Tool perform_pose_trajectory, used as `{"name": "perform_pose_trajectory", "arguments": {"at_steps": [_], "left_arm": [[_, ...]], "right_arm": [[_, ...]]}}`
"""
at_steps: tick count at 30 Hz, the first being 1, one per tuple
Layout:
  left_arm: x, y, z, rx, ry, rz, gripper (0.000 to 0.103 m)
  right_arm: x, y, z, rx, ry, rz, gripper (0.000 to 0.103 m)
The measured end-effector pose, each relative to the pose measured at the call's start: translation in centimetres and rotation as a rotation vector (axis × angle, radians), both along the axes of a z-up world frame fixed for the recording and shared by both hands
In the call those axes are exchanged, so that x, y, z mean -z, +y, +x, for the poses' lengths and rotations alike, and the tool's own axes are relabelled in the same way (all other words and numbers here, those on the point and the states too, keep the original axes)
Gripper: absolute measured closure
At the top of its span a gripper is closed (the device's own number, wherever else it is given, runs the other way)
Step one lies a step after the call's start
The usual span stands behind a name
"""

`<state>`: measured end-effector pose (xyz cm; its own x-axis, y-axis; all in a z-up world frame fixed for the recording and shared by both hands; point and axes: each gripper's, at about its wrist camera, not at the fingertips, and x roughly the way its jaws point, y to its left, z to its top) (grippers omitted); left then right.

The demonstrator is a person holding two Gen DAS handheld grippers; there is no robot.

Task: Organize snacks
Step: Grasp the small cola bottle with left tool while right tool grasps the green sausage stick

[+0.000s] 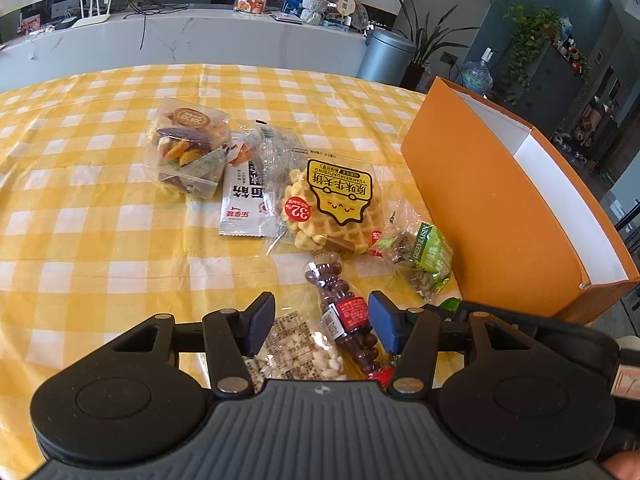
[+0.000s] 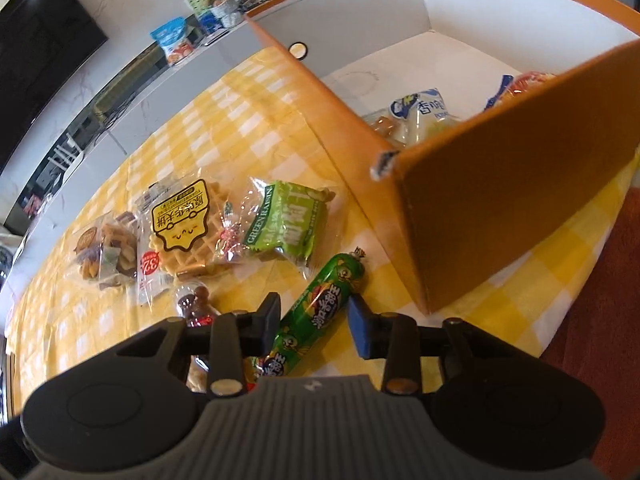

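left tool (image 1: 322,322) tilts down at lower centre, parted around the bottle of chocolate beans (image 1: 346,316), pads apart from it. right tool (image 2: 314,320) likewise straddles the green sausage (image 2: 316,312), not gripping.

Bright even daylight in both views, strong fisheye bending at the edges, glare on the clear snack wrappers (image 1: 280,168) at mid frame, soft shadow beside the orange box (image 2: 500,208), right wrist view slightly motion-blurred toward its right edge, dark vignette in the corners.
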<state>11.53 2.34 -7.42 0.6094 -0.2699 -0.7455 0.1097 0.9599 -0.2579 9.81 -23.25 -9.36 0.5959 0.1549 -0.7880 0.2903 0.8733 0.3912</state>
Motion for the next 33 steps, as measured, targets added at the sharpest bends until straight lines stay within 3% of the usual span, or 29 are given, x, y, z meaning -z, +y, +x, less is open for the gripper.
{"name": "perform_pose_trajectory", "arguments": {"at_steps": [8, 14, 23, 28, 33], "left_arm": [[-0.2, -1.3, 0.8, 0.034, 0.016, 0.023, 0.044], [0.1, -3.2, 1.5, 0.083, 0.049, 0.069, 0.061], [1.8, -4.8, 2.2, 0.039, 0.172, 0.128, 0.061], [2.2, -5.4, 2.0, 0.027, 0.167, 0.161, 0.061], [2.2, -5.9, 1.8, 0.038, 0.148, 0.183, 0.068]], "right_arm": [[-0.3, 0.5, -0.7, -0.171, -0.038, -0.095, 0.076], [-0.5, 0.7, -1.8, -0.307, -0.076, -0.202, 0.078], [-0.3, 0.6, -2.7, -0.405, -0.127, -0.286, 0.079], [0.1, 1.2, -2.4, -0.449, -0.140, -0.341, 0.077], [0.5, 1.2, -2.3, -0.454, -0.116, -0.317, 0.076]]}}
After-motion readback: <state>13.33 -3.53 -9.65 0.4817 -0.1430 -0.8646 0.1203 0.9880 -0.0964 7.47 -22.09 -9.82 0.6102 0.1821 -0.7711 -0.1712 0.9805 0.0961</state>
